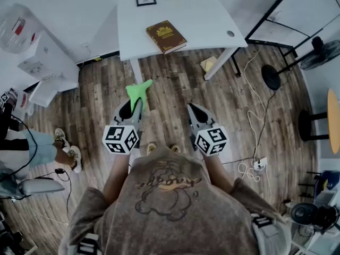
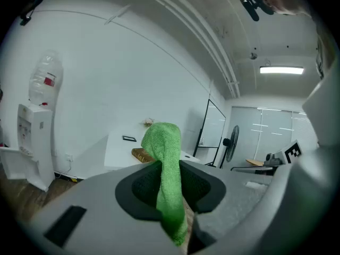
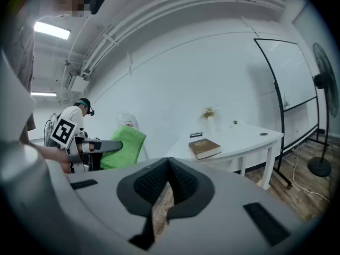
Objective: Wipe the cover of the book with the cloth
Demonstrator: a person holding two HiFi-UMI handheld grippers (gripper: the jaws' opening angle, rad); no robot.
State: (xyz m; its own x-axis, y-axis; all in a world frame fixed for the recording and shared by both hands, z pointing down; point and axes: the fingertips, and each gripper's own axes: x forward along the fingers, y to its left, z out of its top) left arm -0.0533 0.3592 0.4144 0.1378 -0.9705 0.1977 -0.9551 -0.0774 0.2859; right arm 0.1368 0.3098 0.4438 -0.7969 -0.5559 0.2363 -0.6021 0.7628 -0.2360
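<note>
the brown book [image 1: 166,36] lies flat on the white table [image 1: 207,20] in the upper middle of the head view, near the table's front edge, with nothing touching it. the green cloth [image 1: 138,91] is well short of it, lower down around the centre of the frame over the wood floor [image 1: 175,89], sticking out of the left gripper [image 1: 137,104]. in the left gripper view the jaws are clamped on the cloth, which pokes up between them and flops over at the top. the right gripper [image 1: 191,109] is just right of centre, jaws pressed together with nothing in them. there's a small black frame [image 1: 145,1] at the table's back edge, a water cooler [image 1: 26,41] upper left and a standing fan [image 1: 319,54] far right.
</note>
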